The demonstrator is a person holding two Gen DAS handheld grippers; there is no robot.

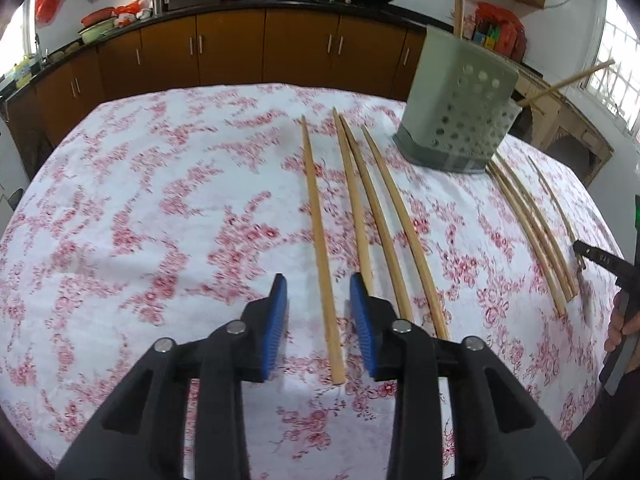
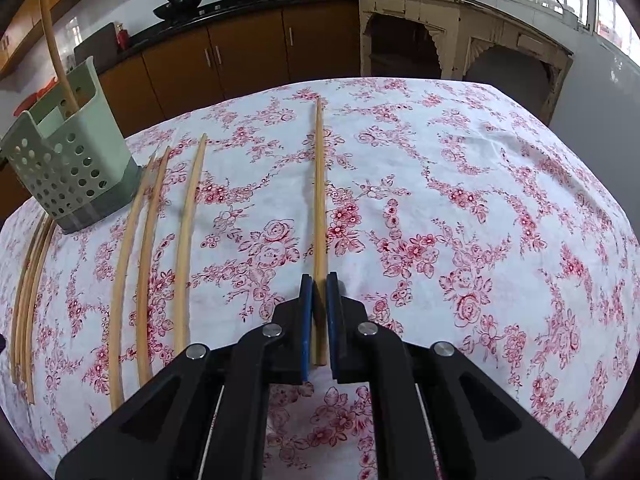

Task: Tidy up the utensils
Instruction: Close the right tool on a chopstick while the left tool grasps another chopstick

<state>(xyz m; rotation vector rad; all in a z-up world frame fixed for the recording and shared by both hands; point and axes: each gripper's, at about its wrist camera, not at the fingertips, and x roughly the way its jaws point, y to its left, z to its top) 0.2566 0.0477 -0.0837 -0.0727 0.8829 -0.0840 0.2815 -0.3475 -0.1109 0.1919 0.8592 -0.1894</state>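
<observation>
On the flowered tablecloth [image 1: 160, 200] lie several wooden chopsticks. My left gripper [image 1: 318, 284] is open and straddles one chopstick [image 1: 318, 216]; its blue pads stand clear of the stick on both sides. Three more chopsticks [image 1: 380, 220] lie just to its right. My right gripper [image 2: 319, 280] is shut on a single chopstick [image 2: 319, 184], which points away across the cloth. The green perforated utensil holder [image 1: 460, 116] [image 2: 72, 168] stands at the back, with a chopstick [image 2: 52, 40] leaning inside it. In the left wrist view, my right gripper [image 1: 580, 256] shows at the right edge.
Three chopsticks [image 2: 148, 248] lie between the holder and my right gripper, and several more [image 2: 28, 300] lie by the table's left edge. Brown cabinets [image 1: 232, 44] with woks on the counter run behind the table. A worn white cupboard [image 2: 460, 36] stands at the back right.
</observation>
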